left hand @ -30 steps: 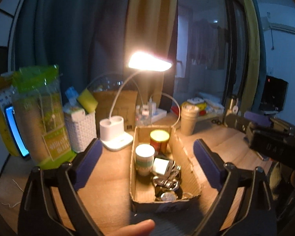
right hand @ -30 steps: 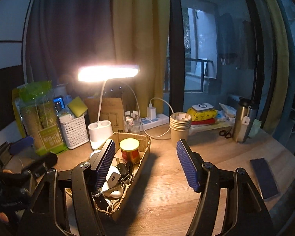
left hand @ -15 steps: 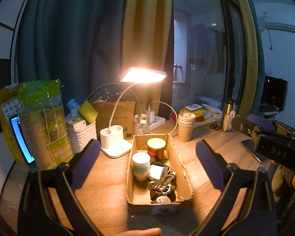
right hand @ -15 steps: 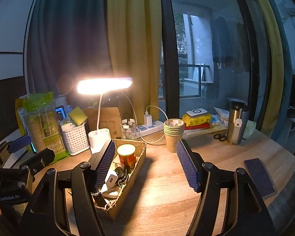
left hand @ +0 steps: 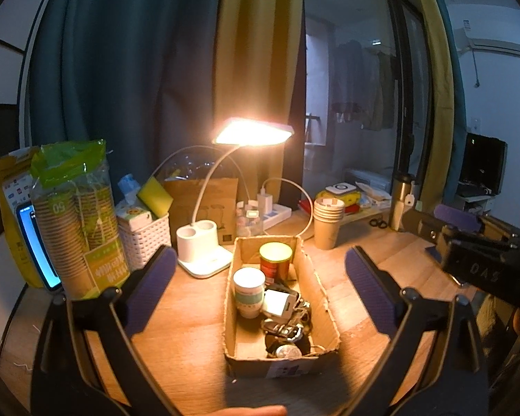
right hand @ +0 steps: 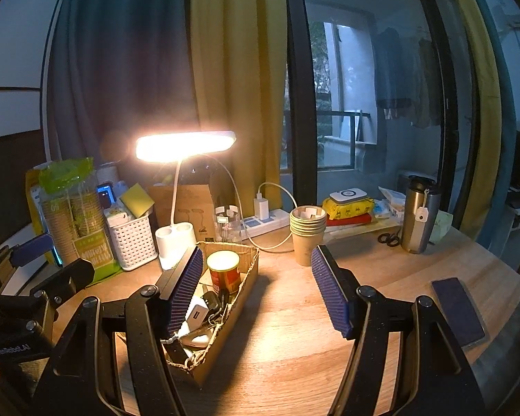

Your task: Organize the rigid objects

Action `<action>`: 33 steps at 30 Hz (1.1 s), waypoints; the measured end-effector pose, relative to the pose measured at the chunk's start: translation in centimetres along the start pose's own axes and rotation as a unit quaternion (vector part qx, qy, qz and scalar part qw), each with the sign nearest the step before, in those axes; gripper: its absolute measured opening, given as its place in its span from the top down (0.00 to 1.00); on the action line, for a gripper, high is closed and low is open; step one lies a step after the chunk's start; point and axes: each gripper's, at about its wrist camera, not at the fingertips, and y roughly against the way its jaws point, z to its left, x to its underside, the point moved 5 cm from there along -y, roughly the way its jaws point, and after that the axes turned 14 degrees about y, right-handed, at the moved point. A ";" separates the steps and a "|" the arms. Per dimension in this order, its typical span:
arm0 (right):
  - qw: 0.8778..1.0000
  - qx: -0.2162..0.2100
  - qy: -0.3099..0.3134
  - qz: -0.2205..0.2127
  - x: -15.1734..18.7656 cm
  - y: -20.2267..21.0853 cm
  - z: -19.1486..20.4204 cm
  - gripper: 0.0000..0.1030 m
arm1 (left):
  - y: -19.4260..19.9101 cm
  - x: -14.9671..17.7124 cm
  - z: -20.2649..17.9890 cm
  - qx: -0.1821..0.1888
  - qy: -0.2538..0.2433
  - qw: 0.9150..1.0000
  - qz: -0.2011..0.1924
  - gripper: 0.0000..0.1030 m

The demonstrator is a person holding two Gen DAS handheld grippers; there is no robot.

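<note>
At the far left of the wooden tabletop (left hand: 197,339) stands a green-topped bag of paper cups (left hand: 78,218), with a white lattice basket (left hand: 144,237) just beside it. Next comes a lit white desk lamp (left hand: 204,253), its base near the back left corner of the cardboard box (left hand: 280,357). The box sits mid-table and holds the rigid objects: a red can with a yellow lid (left hand: 275,263) at the back, a white cup (left hand: 249,291) in front of it, a white charger (left hand: 275,303), and a tangle of dark metal items nearer the front. The left hand-held gripper (left hand: 260,291) hovers with its fingers spread wide on either side of the box, holding nothing. Further right stands a stack of paper cups (right hand: 308,234). The right hand-held gripper (right hand: 258,289) is also spread apart and empty, its left finger over the box's edge. A steel flask (right hand: 420,215) and a dark phone (right hand: 458,310) lie at the far right.
</note>
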 end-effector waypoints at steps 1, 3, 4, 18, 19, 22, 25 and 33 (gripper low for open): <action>1.000 0.000 0.000 0.000 -0.1 -0.1 0.0 0.34 | 0.0 0.0 0.0 0.001 0.000 1.000 -0.001 0.04; 1.000 0.000 -0.001 0.001 0.0 -0.1 0.0 0.34 | 0.1 0.0 0.0 0.001 -0.001 1.000 0.000 0.04; 1.000 0.000 -0.001 0.001 0.0 -0.1 0.0 0.34 | 0.1 0.0 0.0 0.002 -0.002 1.000 0.000 0.04; 1.000 0.000 -0.001 0.002 0.0 -0.2 0.0 0.34 | 0.2 0.0 -0.2 0.004 -0.004 1.000 0.000 0.04; 1.000 0.000 -0.001 0.002 0.0 -0.2 0.0 0.34 | 0.2 0.0 -0.2 0.004 -0.004 1.000 0.001 0.04; 1.000 0.000 -0.001 0.002 0.0 -0.2 0.0 0.34 | 0.2 0.0 -0.3 0.003 -0.004 1.000 0.000 0.04; 1.000 0.000 -0.001 0.002 0.0 -0.2 0.0 0.34 | 0.2 0.0 -0.3 0.004 -0.003 1.000 0.001 0.04; 1.000 -0.001 -0.001 0.003 0.0 -0.2 0.0 0.34 | 0.2 0.0 -0.3 0.004 -0.004 1.000 0.001 0.04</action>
